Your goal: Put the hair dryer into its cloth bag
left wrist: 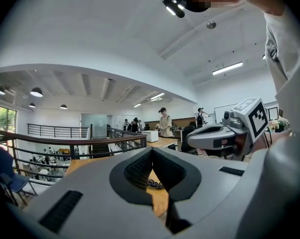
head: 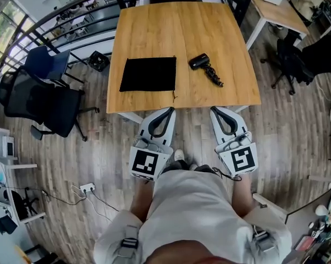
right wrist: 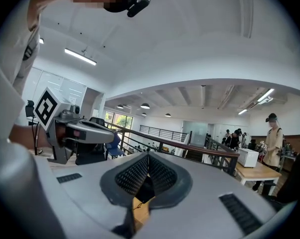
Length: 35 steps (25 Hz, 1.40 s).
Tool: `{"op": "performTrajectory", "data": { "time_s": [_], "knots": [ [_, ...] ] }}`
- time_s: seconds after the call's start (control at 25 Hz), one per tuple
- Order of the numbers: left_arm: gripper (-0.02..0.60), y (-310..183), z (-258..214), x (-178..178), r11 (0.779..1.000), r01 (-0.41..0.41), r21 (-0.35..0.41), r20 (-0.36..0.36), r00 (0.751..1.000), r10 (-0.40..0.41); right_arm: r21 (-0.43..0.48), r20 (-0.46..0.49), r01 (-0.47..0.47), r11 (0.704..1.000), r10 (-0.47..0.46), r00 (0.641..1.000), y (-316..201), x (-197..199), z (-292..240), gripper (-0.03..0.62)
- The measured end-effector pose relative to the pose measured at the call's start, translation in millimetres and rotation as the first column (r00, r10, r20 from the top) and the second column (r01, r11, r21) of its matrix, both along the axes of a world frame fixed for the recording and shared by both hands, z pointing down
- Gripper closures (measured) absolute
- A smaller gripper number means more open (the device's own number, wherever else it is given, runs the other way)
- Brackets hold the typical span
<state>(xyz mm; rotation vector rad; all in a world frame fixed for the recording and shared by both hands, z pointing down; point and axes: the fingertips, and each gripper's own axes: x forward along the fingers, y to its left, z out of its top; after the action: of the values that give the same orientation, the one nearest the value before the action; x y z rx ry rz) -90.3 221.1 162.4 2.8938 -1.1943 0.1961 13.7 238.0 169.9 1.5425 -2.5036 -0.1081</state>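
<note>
1. Hair dryer (head: pixel 199 61) and black cloth bag (head: pixel 148 74) both lie on the wooden table (head: pixel 154 26). They are well apart, with the bag to the left and the dryer to the right, and the dryer is not in the bag.
2. The bag lies flat and empty-looking, with its long side running across the table. A thin string (head: pixel 174 96) trails off its near right corner. From where I stand I cannot tell which edge is the mouth.
3. The dryer's dark body lies on a slant. Its coiled cord (head: pixel 214 75) runs from it toward the near right, so dryer and cord together make a diagonal line pointing back at the person.
4. The left gripper (head: pixel 170 110) and the right gripper (head: pixel 215 110) are held side by side, roughly level, just short of the table's near edge and touching nothing.
5. Both pairs of jaws are closed tip to tip with nothing between them. They will have to part before they can take hold of anything.
6. The right gripper is the nearer one to the dryer, which lies ahead of its tips and a little to the left, with the cord end closest. The left gripper has the bag ahead of it and slightly to the left.
7. I judge the task has not really begun. A sensible start would be the right gripper going for the dryer across its slanted body while the left goes to the bag.
</note>
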Motion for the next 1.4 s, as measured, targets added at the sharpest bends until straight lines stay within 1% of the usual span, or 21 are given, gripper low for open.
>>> {"op": "performTrajectory", "data": {
  "time_s": [0.2, 0.32, 0.72, 1.04, 1.4],
  "knots": [
    [0.561, -22.9, 6.8, -3.8, 0.999, -0.037, -0.005, 0.012, 0.999, 0.037, -0.005, -0.007, -0.046, 0.999, 0.046, 0.999, -20.2, -3.4, 3.3, 0.572],
    [0.561, -34.4, 11.6, -2.6, 0.998, -0.057, -0.012, 0.0, 0.998, 0.057, -0.009, 0.004, -0.065, 0.998, 0.065, 0.998, -29.5, -3.8, 6.1, 0.573],
    [0.561, -68.7, 20.0, 16.0, 0.994, -0.108, -0.033, -0.009, 0.994, 0.108, -0.027, 0.001, -0.11, 0.994, 0.11, 0.994, -60.0, 12.4, 15.3, 0.572],
    [0.561, -107.8, 25.4, 39.0, 0.994, -0.103, -0.038, -0.004, 0.995, 0.103, -0.03, -0.002, -0.101, 0.994, 0.101, 0.995, -99.9, 33.4, 20.8, 0.572],
    [0.561, -163.4, 30.5, 77.3, 0.995, -0.096, -0.04, 0.002, 0.995, 0.096, -0.03, 0.001, -0.092, 0.995, 0.092, 0.996, -156.8, 72.3, 24.6, 0.572]
  ]
}}
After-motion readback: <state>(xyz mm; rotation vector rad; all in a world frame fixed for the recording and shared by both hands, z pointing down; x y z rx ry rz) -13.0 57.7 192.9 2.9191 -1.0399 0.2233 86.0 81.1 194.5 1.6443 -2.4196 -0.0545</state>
